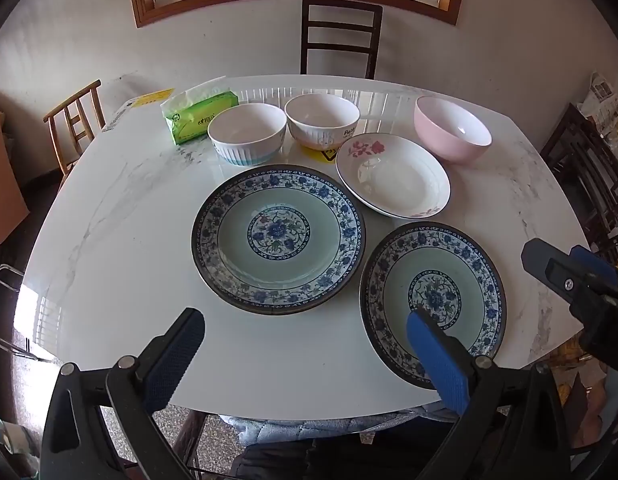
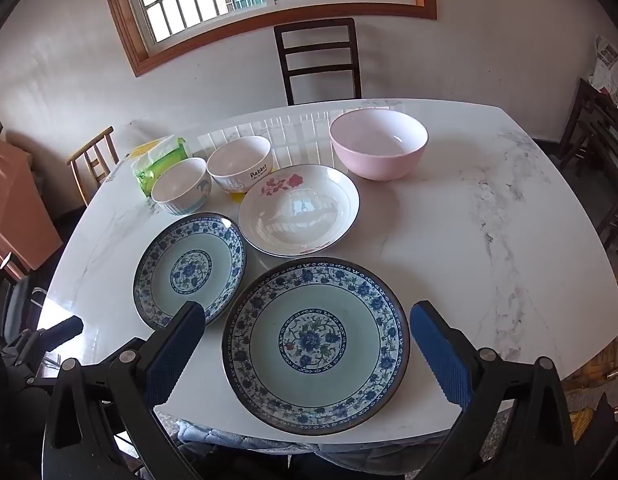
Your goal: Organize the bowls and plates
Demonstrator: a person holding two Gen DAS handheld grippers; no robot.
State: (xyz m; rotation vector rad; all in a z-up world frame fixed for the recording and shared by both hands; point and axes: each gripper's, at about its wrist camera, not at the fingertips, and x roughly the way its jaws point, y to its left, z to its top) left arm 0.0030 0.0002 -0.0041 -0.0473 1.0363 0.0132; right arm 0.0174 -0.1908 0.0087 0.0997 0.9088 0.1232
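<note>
Left wrist view showed the left gripper [image 1: 305, 344] w/ jaws spread wide, nothing between them, hanging above the near edge of the marble table [image 1: 109, 208]. The right gripper [image 2: 307, 344] was likewise wide apart & empty, poised above the near blue-patterned plate [image 2: 315, 346], probably lined up for a first pick. A second blue-patterned plate [image 1: 277, 239] lay flat just beside it, rims close; can't tell if touching. Behind them sat a white floral plate [image 1: 393, 174], and along the back a ribbed bowl [image 1: 247, 134], a Rabbit bowl [image 1: 322, 120] & a pink bowl [image 1: 452, 128], all upright, apart, nothing stacked yet. Spread in a single layer like that, each pc had a free rim to grab. A green tissue pack [image 1: 199, 116] sat at the back left, near the ribbed bowl.
</note>
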